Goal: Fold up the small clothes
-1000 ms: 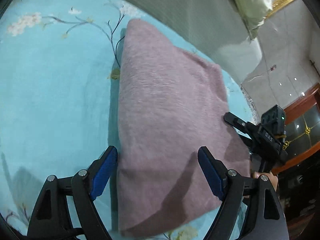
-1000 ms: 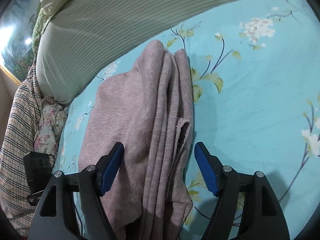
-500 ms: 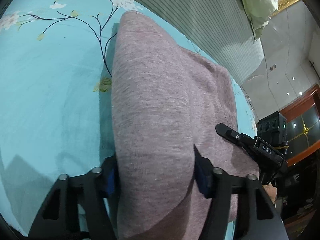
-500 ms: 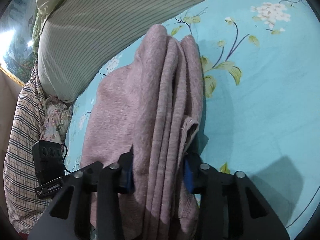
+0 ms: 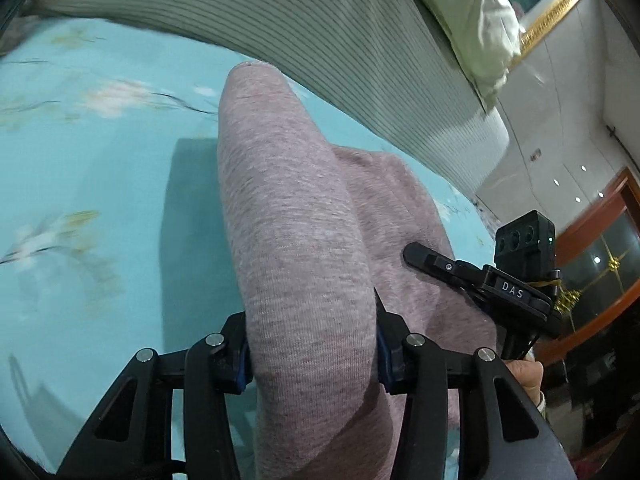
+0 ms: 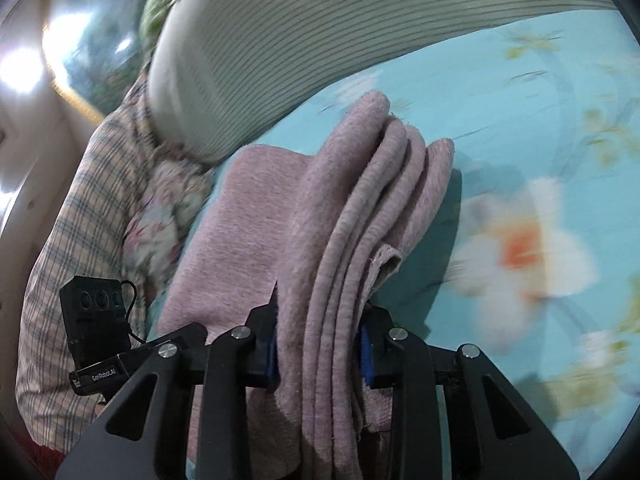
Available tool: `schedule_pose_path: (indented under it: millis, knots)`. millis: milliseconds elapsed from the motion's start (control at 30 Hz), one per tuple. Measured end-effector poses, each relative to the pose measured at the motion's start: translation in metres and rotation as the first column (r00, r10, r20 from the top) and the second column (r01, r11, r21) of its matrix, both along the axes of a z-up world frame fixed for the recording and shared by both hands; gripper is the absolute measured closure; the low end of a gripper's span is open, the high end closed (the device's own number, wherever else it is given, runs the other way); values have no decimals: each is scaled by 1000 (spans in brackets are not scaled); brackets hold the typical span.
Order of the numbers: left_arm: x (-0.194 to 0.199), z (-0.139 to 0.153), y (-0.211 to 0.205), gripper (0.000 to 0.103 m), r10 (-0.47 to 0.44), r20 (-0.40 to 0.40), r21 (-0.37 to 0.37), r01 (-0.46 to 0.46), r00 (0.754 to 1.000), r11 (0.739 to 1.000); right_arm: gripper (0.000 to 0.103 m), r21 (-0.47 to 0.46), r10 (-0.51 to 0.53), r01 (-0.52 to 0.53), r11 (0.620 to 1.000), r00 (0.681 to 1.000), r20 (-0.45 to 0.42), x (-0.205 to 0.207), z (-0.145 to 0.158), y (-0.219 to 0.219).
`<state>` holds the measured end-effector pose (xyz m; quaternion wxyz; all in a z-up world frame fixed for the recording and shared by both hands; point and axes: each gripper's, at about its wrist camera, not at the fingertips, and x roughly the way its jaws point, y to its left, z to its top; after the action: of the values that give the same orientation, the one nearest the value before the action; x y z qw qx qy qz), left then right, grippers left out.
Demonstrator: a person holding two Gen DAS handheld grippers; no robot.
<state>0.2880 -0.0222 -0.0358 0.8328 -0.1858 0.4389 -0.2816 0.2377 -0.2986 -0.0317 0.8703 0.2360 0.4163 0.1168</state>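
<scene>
**Both grippers clamped on the soft knit**

Nearest you, the left gripper [image 5: 312, 354] pinches one end of the folded mauve knit garment [image 5: 296, 240]; the right gripper [image 6: 318, 354] squeezes its layered edges. It looks light, limp and grippy, so hold near the corners. Beyond it lies the turquoise floral bedsheet [image 5: 100, 184], no containers visible.

We take the turquoise floral bedsheet [image 5: 100, 184] as our landmark. Along its far edge lies a grey striped bolster [image 5: 320, 40], with a pale cream pillow [image 5: 472, 12] above that and a gilt picture frame [image 5: 556, 8] behind. Off the sheet's left end we see a checked cloth [image 6: 80, 220] and a small flowered cloth [image 6: 168, 208].
</scene>
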Motion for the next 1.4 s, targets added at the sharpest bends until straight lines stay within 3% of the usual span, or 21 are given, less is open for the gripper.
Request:
schedule_pose_path:
  millis: [233, 500, 667, 733, 833, 1000, 1100, 1167, 1200, 1333, 1400]
  knots:
    - [-42, 8, 86, 56, 137, 21, 24, -137, 990, 990, 71, 32, 133, -132, 991, 991, -13, 16, -31, 80]
    - [-48, -31, 111, 51, 183, -45, 39, -181, 982, 983, 69, 2, 117, -117, 993, 990, -81, 16, -59, 92]
    - [-45, -48, 115, 37, 203, -89, 21, -202, 975, 979, 52, -19, 84, -87, 996, 991, -108, 12, -64, 89]
    - [-46, -49, 120, 36, 205, -102, 3, -206, 973, 979, 49, -29, 76, -80, 996, 991, -110, 10, -61, 90]
    - [-53, -41, 120, 35, 206, -85, 22, -205, 975, 978, 40, -126, 31, -44, 991, 994, -103, 5, -47, 93]
    - [-75, -15, 125, 38, 244, 19, 81, -245, 970, 966, 40, -268, 2, 11, 963, 999, 47, -4, -4, 99]
    - [-85, -1, 126, 43, 228, 70, 70, -232, 971, 970, 45, -276, 15, 4, 961, 998, 68, 11, 7, 101]
    - [-88, 4, 123, 44, 201, 83, 56, -206, 976, 977, 61, -278, 21, -9, 961, 999, 41, 27, 5, 102]
    - [-91, 5, 125, 46, 190, 89, 58, -196, 978, 979, 64, -275, 22, -14, 961, 999, 27, 35, 2, 102]
    - [-88, 7, 114, 48, 162, 96, 85, -171, 982, 982, 66, -269, 33, -40, 962, 999, -29, 62, -11, 102]
    - [-88, 6, 111, 48, 151, 92, 89, -160, 984, 983, 74, -278, 32, -42, 960, 999, -40, 74, -16, 105]
